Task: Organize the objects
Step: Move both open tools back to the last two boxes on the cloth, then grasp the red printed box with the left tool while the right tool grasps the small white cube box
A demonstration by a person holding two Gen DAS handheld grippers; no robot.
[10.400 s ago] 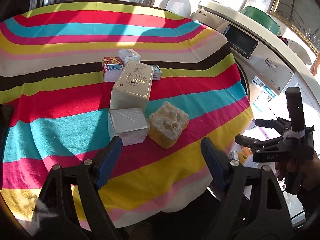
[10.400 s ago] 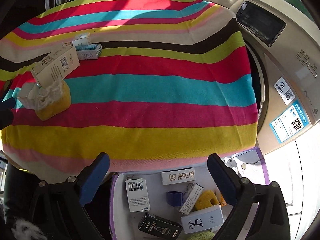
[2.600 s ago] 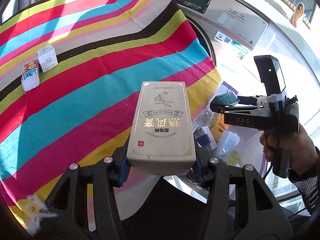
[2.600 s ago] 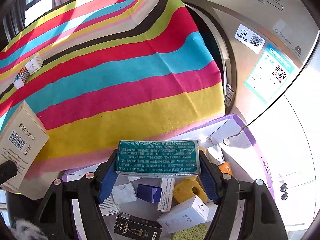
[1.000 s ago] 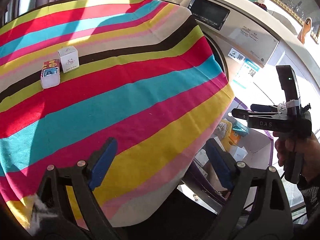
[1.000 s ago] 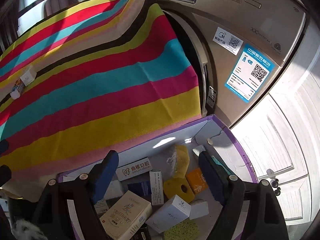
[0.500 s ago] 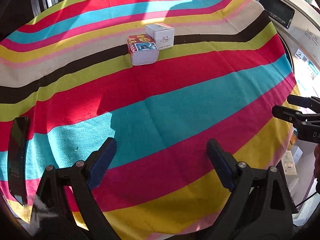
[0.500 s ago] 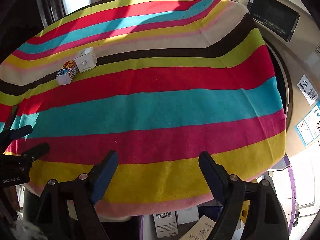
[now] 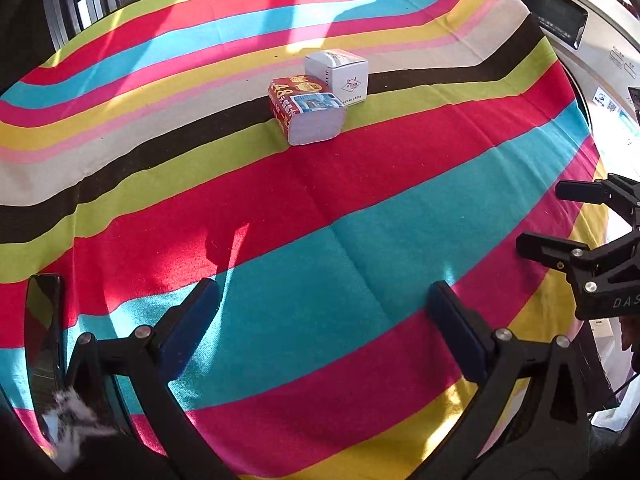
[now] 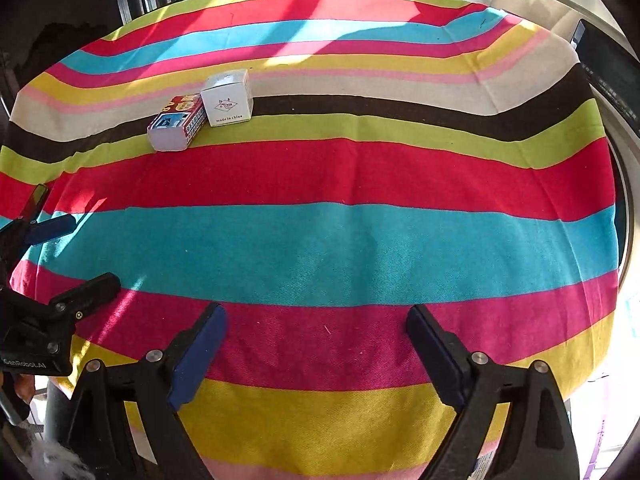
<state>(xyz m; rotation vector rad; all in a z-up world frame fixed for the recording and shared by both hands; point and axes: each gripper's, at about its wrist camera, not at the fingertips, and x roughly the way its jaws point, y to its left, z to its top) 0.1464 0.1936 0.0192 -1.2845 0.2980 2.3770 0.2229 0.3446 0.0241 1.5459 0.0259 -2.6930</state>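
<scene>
Both claws, left claw (image 9: 324, 312) and right claw (image 10: 316, 336), hang empty with jaws opening wide over the striped cloth counter (image 9: 360, 240), aimed at the touching red-printed packet (image 9: 306, 110) and white cardboard box (image 9: 338, 74) at its far side, probably next to collect.

Two small boxes sit together on a striped cloth (image 9: 320, 240), toward its far edge and a little left of the middle. The white box (image 9: 340, 74) is a closed cube standing upright, printed with a small diamond logo and "made in china". The red box (image 9: 306, 110) lies flat just beside it, apparently touching one corner, with colourful print on top and a plain white end.
</scene>
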